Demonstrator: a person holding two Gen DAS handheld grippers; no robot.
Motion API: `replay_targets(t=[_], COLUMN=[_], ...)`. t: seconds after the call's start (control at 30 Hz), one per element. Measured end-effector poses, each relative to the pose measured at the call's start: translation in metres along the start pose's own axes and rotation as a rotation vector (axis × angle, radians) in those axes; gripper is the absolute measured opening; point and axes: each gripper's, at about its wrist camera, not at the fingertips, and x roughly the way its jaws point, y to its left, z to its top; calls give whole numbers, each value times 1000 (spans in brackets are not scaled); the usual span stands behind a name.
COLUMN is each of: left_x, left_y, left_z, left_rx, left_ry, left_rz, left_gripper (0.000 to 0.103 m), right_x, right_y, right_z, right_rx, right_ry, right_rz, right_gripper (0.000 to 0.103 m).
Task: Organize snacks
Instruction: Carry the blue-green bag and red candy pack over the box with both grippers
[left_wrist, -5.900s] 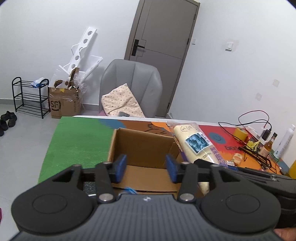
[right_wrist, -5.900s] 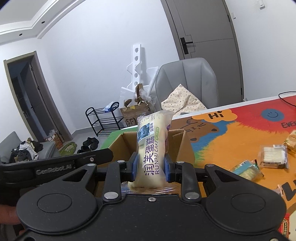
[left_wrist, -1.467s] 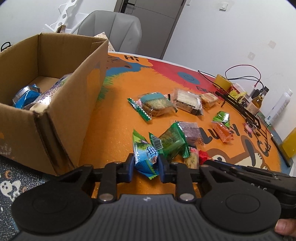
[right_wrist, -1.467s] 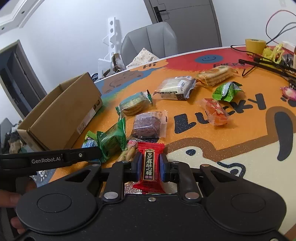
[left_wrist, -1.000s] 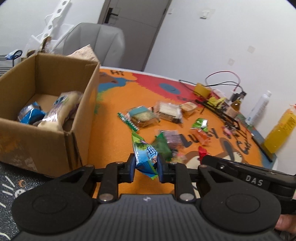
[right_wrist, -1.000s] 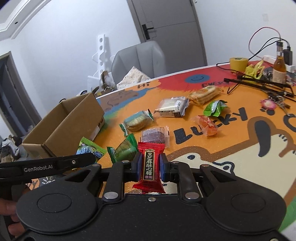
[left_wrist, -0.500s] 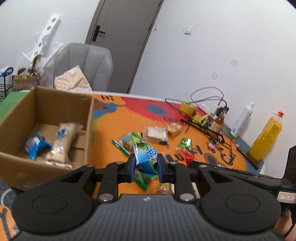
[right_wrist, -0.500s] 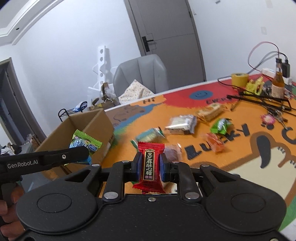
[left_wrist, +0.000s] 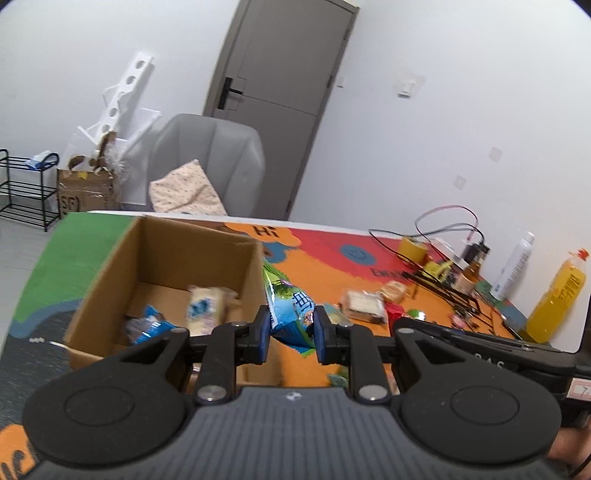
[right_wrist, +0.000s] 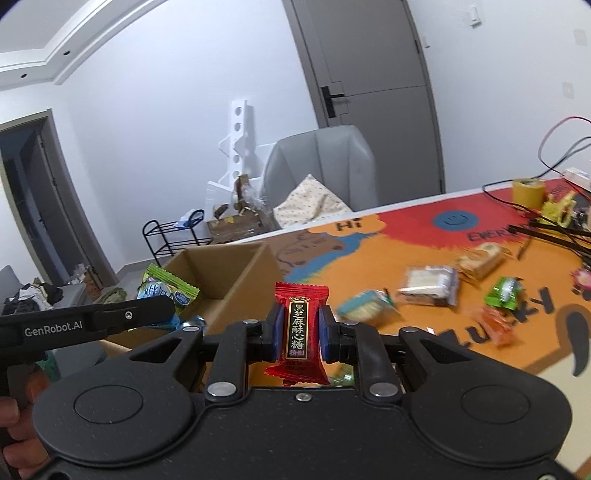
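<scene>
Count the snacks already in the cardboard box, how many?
2. A shiny blue wrapped snack lies in the brown cardboard box, towards the front; a long pale cake packet lies just right of it. The front corner is hidden, so more may be there.

The box (left_wrist: 162, 266) sits on the bench (left_wrist: 317, 240), at its left end; two snack packs (left_wrist: 177, 314) lie in the box; more snacks (right_wrist: 428, 284) lie scattered to its right; a chair (left_wrist: 207, 162) stands behind the bench.
</scene>
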Motion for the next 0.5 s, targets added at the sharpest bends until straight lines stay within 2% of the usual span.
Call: replay_targets(t=[0.5], left_x=[-5], left_y=[62], left_z=[13], left_rx=[-73], left_ry=[-16], left_rz=[101], left_gripper=[23], right_x=[31], right_y=[58], right_z=[15], right_rx=[-67], right_ry=[13], right_rz=[69], right_gripper=[18])
